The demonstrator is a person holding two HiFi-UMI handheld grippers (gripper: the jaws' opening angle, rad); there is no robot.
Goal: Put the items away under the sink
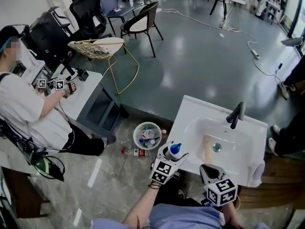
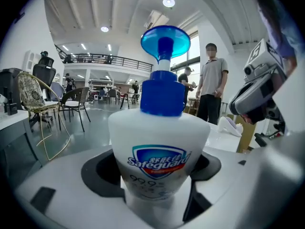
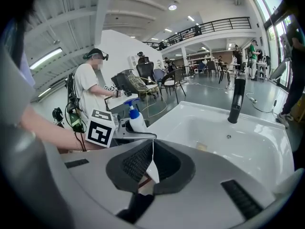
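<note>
My left gripper (image 1: 170, 158) is shut on a white hand-soap bottle (image 1: 174, 150) with a blue pump, held upright just off the sink's front left corner. In the left gripper view the soap bottle (image 2: 159, 147) fills the middle, its base clamped between the jaws of the left gripper (image 2: 157, 185). My right gripper (image 1: 208, 169) hovers at the front rim of the white sink (image 1: 190, 111), to the right of the bottle. Its dark pads meet in the right gripper view, so the right gripper (image 3: 150, 168) is shut with nothing in it. That view also shows the soap bottle (image 3: 137, 119) to the left.
A black faucet (image 1: 236, 114) stands at the back of the basin, and a tan patch (image 1: 208, 149) lies inside it. A white waste basket (image 1: 147, 135) with bottles stands on the floor left of the sink, with another bottle (image 1: 136, 152) beside it. A seated person (image 1: 24, 109) works at a white table (image 1: 83, 92).
</note>
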